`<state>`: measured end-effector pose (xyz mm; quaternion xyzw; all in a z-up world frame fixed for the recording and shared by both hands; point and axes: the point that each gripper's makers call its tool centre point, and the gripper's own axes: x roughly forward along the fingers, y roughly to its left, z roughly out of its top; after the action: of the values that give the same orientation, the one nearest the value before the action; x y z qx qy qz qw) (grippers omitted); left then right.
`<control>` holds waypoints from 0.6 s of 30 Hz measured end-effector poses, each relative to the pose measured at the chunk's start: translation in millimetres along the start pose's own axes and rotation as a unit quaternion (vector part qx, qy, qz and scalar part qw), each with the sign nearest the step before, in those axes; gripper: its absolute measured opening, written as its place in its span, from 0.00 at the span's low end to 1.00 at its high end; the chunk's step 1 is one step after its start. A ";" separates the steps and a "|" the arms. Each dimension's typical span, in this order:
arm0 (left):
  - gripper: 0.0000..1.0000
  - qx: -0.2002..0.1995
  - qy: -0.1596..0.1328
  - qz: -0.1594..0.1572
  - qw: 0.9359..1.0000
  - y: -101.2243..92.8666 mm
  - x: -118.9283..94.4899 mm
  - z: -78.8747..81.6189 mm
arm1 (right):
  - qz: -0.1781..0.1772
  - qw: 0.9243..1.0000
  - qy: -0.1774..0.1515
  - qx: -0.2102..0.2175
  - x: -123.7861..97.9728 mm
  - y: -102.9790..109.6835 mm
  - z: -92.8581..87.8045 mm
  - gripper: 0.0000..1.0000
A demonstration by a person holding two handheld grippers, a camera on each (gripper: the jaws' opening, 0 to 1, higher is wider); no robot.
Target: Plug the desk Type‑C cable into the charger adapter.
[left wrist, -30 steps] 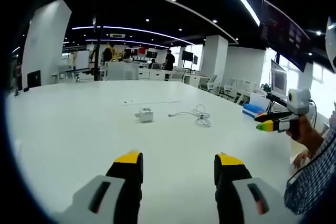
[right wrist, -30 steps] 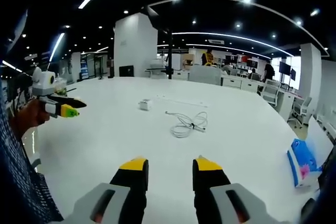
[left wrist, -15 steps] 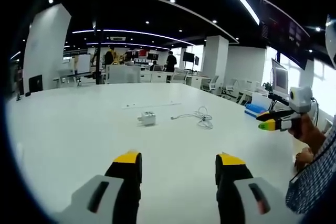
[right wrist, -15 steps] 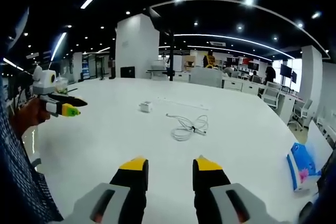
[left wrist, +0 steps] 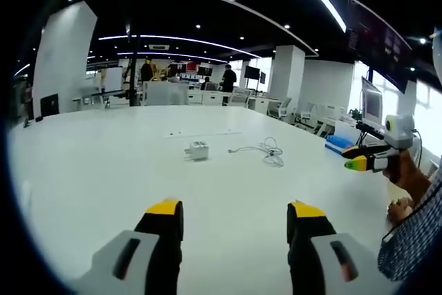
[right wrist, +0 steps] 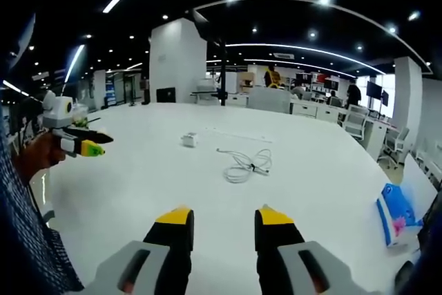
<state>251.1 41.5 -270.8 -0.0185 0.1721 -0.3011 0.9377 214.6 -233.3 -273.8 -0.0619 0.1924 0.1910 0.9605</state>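
A small white charger adapter (left wrist: 198, 150) (right wrist: 189, 139) sits on the white table (left wrist: 90, 170) well ahead of both grippers. To its right lies a loosely coiled white Type‑C cable (left wrist: 268, 152) (right wrist: 242, 166), apart from the adapter. My left gripper (left wrist: 235, 213) is open above the near table with nothing between its yellow‑tipped jaws. My right gripper (right wrist: 222, 219) is open too, holding nothing. In the left gripper view the right gripper (left wrist: 362, 159) shows at the right, held by a hand. The left gripper (right wrist: 77, 140) appears at the left of the right gripper view.
A blue packet (right wrist: 395, 214) (left wrist: 338, 142) lies near the table's right edge. A monitor (left wrist: 367, 106) stands beyond it. The person's checked sleeve (left wrist: 407, 234) is at the right. Desks, chairs, pillars and several people are far behind.
Both views have shifted slightly with the hands. In the left gripper view the adapter and cable have drifted a little right. Nothing on the table has moved.
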 end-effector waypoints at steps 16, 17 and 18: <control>0.59 -0.002 -0.003 0.003 1.000 2.0 -0.3 5.0 | -0.002 1.000 -0.005 0.001 1.6 0.1 3.4 0.37; 0.59 -0.001 -0.003 0.003 1.000 1.7 -0.3 5.7 | -0.003 1.000 -0.008 0.001 1.5 -0.4 5.4 0.37; 0.59 0.001 -0.004 0.003 1.000 1.2 -0.2 6.7 | -0.004 1.000 -0.011 0.002 1.3 -0.9 6.8 0.37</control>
<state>253.8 42.1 -264.6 -0.0180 0.1682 -0.2988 0.9392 218.4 -232.4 -268.0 -0.0590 0.1820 0.1877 0.9634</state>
